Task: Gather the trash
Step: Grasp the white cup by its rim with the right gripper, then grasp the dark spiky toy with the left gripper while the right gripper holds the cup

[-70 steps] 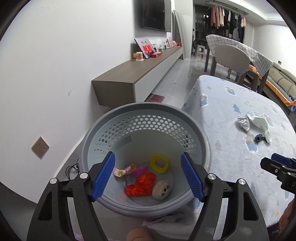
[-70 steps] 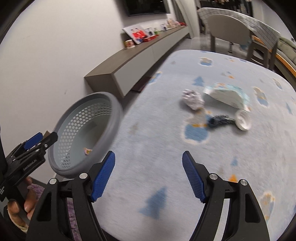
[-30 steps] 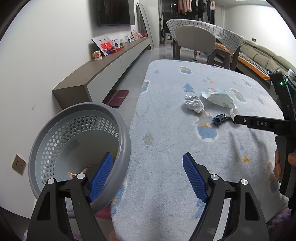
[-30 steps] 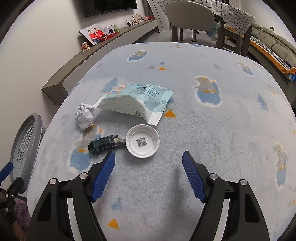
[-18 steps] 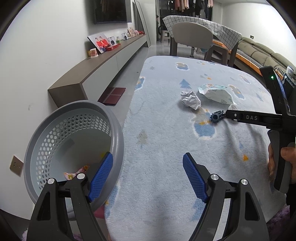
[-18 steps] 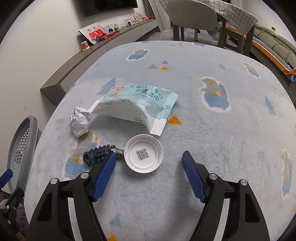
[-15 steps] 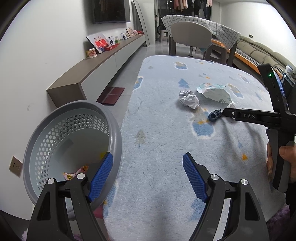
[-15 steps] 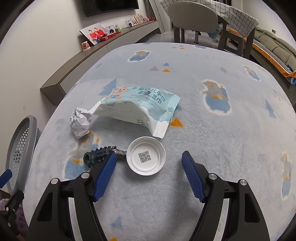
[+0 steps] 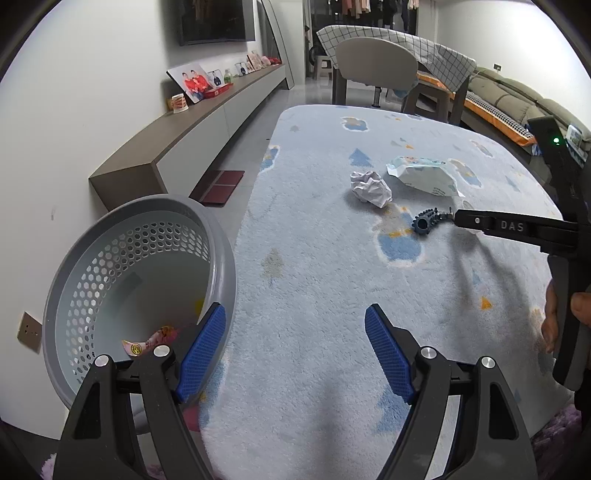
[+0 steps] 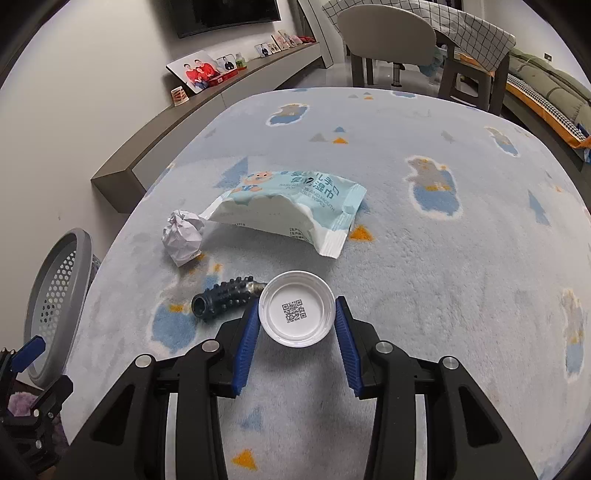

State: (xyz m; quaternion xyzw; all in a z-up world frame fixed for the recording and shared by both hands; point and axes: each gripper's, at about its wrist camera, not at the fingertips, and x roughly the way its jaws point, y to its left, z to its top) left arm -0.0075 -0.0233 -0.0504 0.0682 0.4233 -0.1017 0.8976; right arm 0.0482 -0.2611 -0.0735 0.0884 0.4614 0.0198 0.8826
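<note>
On the pale blue patterned cloth of the table (image 10: 443, 258) lies a white round lid (image 10: 295, 314) with a QR code. My right gripper (image 10: 297, 305) is closing on it, and both blue pads touch its rim. A dark knobbly tube (image 10: 225, 297) lies just left of the lid. Behind them are a crumpled paper ball (image 10: 183, 236) and a wet-wipes pack (image 10: 291, 206). My left gripper (image 9: 295, 314) is open and holds nothing, beside the grey perforated basket (image 9: 221, 240). In the left wrist view the right gripper (image 9: 458, 218) hides the lid.
The basket holds a small wrapper (image 9: 147, 341) and stands off the table's left edge. A low grey cabinet (image 9: 184, 147) runs along the wall. A chair (image 10: 388, 33) and a sofa (image 9: 517, 103) stand beyond the table's far end. A person's hand (image 9: 576, 306) holds the right gripper.
My right gripper moved across the table to the white lid, and its jaws closed from wide apart onto the lid's rim. The left view swung from the basket toward the table.
</note>
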